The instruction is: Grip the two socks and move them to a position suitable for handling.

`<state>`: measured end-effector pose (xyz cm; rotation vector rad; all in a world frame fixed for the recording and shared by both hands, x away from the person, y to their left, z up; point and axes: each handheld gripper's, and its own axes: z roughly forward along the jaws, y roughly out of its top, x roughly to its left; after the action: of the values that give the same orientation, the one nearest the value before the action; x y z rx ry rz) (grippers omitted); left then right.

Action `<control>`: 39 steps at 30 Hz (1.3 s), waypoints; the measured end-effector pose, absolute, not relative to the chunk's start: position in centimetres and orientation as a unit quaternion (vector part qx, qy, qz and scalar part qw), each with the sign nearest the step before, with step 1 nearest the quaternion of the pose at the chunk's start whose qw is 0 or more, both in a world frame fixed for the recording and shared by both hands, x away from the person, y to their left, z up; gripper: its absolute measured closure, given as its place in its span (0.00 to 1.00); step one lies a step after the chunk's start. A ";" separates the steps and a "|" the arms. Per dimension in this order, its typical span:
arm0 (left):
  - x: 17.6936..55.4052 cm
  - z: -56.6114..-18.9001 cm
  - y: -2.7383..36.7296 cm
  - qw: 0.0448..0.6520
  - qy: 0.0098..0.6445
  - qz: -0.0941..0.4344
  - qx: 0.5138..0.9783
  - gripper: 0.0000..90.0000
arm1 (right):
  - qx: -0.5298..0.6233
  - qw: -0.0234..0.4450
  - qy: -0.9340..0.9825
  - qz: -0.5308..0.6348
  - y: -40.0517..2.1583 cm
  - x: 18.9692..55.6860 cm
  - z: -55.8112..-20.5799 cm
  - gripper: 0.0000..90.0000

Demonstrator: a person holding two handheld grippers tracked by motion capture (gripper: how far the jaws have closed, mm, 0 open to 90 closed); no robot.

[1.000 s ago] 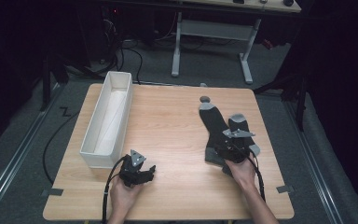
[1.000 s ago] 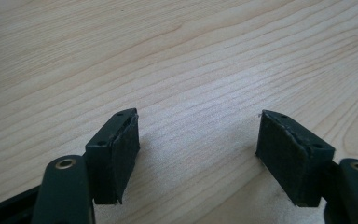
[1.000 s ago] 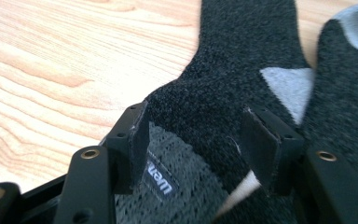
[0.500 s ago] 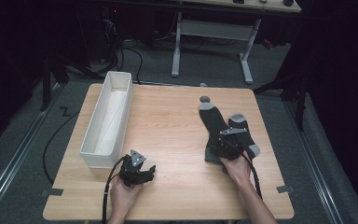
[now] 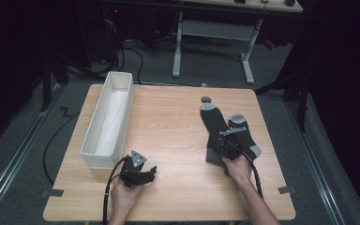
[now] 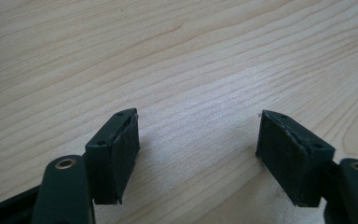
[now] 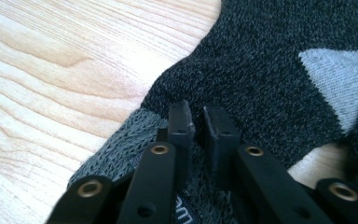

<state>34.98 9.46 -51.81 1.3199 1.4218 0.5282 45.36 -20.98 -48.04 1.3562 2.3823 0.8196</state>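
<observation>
Two dark grey socks with light grey heels and toes lie on the right half of the wooden table [image 5: 168, 122]: one sock [image 5: 213, 122] on the left and the other [image 5: 244, 136] beside it. My right gripper [image 5: 219, 149] is down on the near end of the left sock. Its jaws have just been closing and now stand shut [image 7: 198, 123], pinching the knit where the lighter cuff [image 7: 121, 144] meets the dark body [image 7: 261, 70]. My left gripper [image 5: 145, 176] rests near the front edge. It is open [image 6: 198, 149] over bare wood, with nothing between its pads.
A long white bin [image 5: 101, 159] stands along the table's left side, just beyond my left gripper. Bare wood lies between the bin and the socks. A cable [image 5: 251, 164] trails back from the right gripper over the hand.
The right gripper has shifted slightly left onto the sock's near end. The left hand and gripper have stayed still.
</observation>
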 end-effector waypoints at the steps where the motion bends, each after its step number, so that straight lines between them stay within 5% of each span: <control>1: 35.0 -51.8 9.5 0.536 0.597 0.222 0.554 0.33 | 0.468 0.141 0.824 0.287 -20.9 45.3 -48.0 0.94; 28: 35.0 -51.8 9.5 0.536 0.597 0.221 0.555 0.33 | 0.393 0.173 0.820 0.378 -19.5 40.0 -43.3 0.95; 39: 35.0 -51.8 9.4 0.535 0.597 0.222 0.554 0.33 | 0.387 0.159 0.831 0.368 -18.0 38.0 -45.0 0.95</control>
<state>35.01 9.42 -51.81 1.3203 1.4231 0.5288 38.00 -17.98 -45.01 1.1056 2.3754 1.0515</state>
